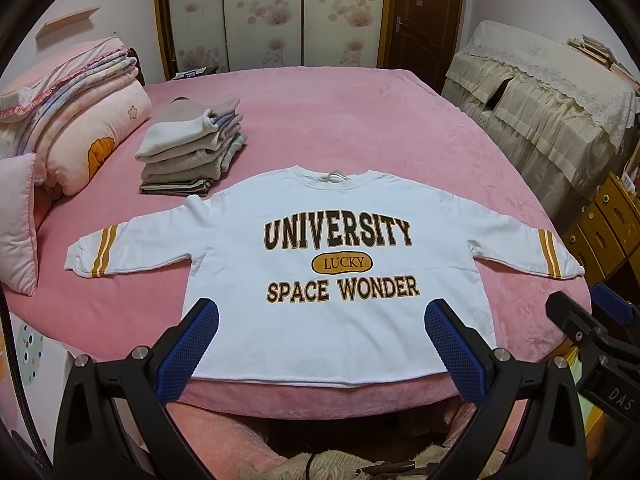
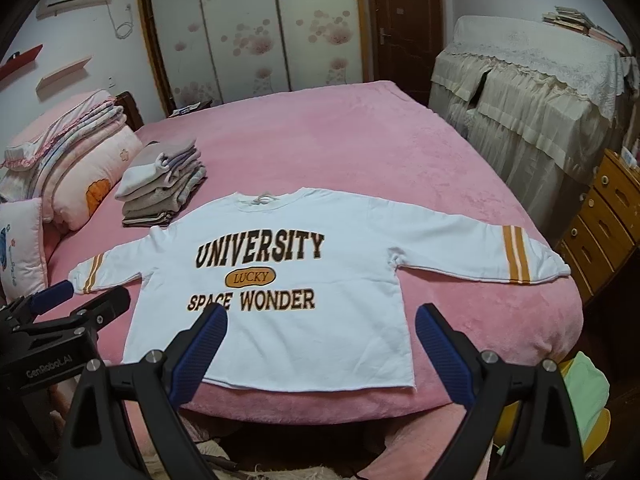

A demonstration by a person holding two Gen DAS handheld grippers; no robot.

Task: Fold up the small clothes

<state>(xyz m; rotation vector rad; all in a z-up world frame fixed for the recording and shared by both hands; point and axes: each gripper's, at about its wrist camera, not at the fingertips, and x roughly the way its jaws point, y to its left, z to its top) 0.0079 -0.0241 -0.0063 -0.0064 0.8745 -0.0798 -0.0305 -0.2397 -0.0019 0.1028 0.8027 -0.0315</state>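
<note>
A white sweatshirt printed "UNIVERSITY LUCKY SPACE WONDER" lies flat, front up, on the pink bed, both sleeves spread out with orange stripes near the cuffs. It also shows in the right wrist view. My left gripper is open and empty, held above the sweatshirt's hem. My right gripper is open and empty, above the hem's right part. The right gripper also shows at the right edge of the left wrist view. The left gripper also shows at the left edge of the right wrist view.
A stack of folded clothes sits on the bed behind the left sleeve. Folded quilts and pillows lie at the left. A lace-covered cabinet and a wooden drawer unit stand at the right.
</note>
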